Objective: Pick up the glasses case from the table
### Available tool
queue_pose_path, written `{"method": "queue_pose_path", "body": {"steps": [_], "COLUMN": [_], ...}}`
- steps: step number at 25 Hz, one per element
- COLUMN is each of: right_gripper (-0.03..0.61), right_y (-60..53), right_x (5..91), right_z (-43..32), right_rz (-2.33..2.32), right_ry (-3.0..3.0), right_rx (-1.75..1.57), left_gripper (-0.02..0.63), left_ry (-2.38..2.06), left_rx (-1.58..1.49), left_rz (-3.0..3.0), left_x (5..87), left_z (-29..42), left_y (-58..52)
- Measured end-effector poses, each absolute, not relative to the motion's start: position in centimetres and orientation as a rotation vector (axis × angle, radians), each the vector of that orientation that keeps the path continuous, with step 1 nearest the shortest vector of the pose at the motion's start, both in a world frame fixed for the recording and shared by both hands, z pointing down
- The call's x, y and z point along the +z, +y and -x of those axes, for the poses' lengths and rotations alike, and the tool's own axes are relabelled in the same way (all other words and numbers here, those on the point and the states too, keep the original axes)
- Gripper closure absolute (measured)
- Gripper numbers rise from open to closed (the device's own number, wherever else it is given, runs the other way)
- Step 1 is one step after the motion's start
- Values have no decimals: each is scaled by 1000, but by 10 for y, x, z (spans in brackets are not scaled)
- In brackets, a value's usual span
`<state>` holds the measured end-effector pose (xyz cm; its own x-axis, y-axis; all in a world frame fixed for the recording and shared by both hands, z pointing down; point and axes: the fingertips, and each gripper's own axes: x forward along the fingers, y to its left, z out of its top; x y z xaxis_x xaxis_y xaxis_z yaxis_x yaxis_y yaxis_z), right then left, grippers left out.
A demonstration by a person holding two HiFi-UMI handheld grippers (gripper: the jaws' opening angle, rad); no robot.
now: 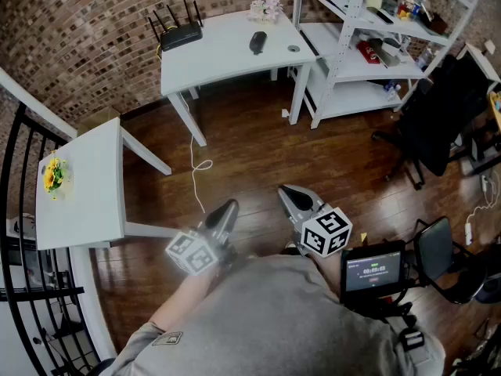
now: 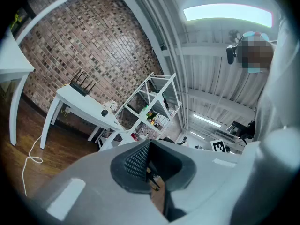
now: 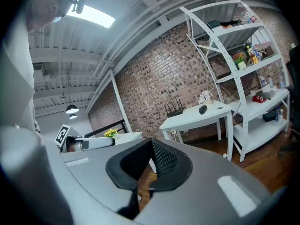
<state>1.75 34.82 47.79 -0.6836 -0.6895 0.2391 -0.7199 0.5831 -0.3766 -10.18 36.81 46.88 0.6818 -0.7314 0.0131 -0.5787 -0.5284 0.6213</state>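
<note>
The glasses case [image 1: 257,42], a dark oval thing, lies on the far white table [image 1: 219,61] against the brick wall [image 1: 94,14], towards that table's right half. A black router [image 1: 180,34] with upright antennas sits at the table's left rear, a small bunch of pale flowers [image 1: 266,6] at its rear right corner, and a little round object [image 1: 293,48] just right of the case. Right of the table stands a white shelf unit [image 1: 352,53] loaded with assorted items, and beyond it a black chair [image 1: 438,116]. A second white table [image 1: 86,186] at the left carries yellow flowers [image 1: 53,175], with a black railing [image 1: 19,233] beside it. A pale cable [image 1: 200,167] trails over the dark wooden floor [image 1: 258,155]. Both tools are held close to the person's body, well apart from the case: the left gripper [image 1: 232,204] and the right gripper [image 1: 284,189] each have their jaws closed together, with nothing between them.
</note>
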Motion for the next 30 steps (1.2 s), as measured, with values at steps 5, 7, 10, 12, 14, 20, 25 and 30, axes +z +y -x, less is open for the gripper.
{"method": "queue_pose_path", "body": {"steps": [5, 7, 10, 12, 14, 20, 25, 30], "right_gripper": [567, 567, 566, 566, 568, 566, 566, 568], "right_y": [334, 326, 306, 288, 266, 194, 135, 82], "right_x": [471, 472, 474, 475, 475, 473, 472, 471], "right_z": [-4, -2, -4, -7, -12, -34, -56, -82], "right_rz": [-1257, -1270, -1288, -1296, -1296, -1276, -1243, -1215], "right_ry": [-2725, -2720, -2719, -2725, -2735, -2756, -2770, -2793], "right_rx": [683, 678, 662, 655, 651, 655, 659, 654], "left_gripper": [614, 614, 614, 614, 614, 614, 614, 614], "left_ry": [-1000, -998, -1007, -1014, -1027, -1061, -1103, -1140], "left_rx": [-326, -338, -335, -330, -329, -307, -304, -296], "left_rz": [-2283, -2282, -2283, -2287, -2294, -2302, -2296, -2295], "left_x": [465, 468, 472, 474, 476, 470, 464, 459], "left_z": [119, 125, 129, 129, 127, 106, 86, 61], "left_y": [354, 348, 331, 314, 293, 222, 164, 115]}}
